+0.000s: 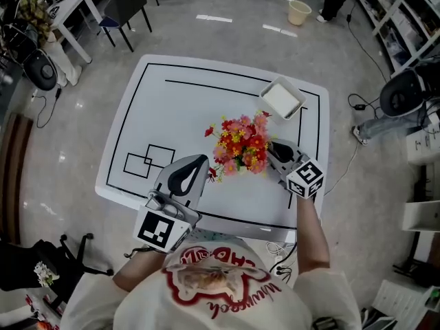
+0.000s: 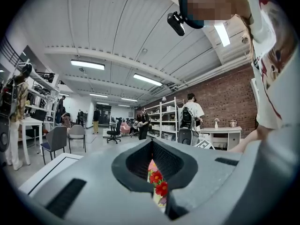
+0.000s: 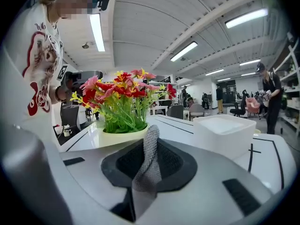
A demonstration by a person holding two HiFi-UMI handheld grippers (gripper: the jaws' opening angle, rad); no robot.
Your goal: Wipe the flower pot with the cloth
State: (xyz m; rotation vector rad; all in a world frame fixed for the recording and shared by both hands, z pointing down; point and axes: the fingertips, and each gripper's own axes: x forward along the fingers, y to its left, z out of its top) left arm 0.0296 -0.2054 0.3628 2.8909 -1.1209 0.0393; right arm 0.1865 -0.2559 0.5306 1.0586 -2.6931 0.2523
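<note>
From where I stood, the flower pot (image 3: 123, 138) sat on the white table (image 1: 179, 108), right of its middle, its red, pink and yellow flowers (image 1: 240, 146) spreading wide enough to hide the pot from above. The two grippers flanked it, which looked deliberate: one side to work, the other to guard.

The right gripper (image 1: 273, 148) had its jaws clamped on a grey knitted cloth (image 3: 149, 154). A fold stood up between them, and it was aimed low at the pot's pale wall, under the blooms, where a wipe could land without crushing them. Whether the cloth touched the rim I could not tell.

The left gripper (image 1: 200, 162) had its jaws fully together and lay level, close by the flowers' near side. A sliver of red bloom showed in the slit between them, but I could not tell if it nipped anything. It seemed placed to steady the pot against a sideways push.

A white tray (image 1: 282, 98) sat apart, beyond the pot.
</note>
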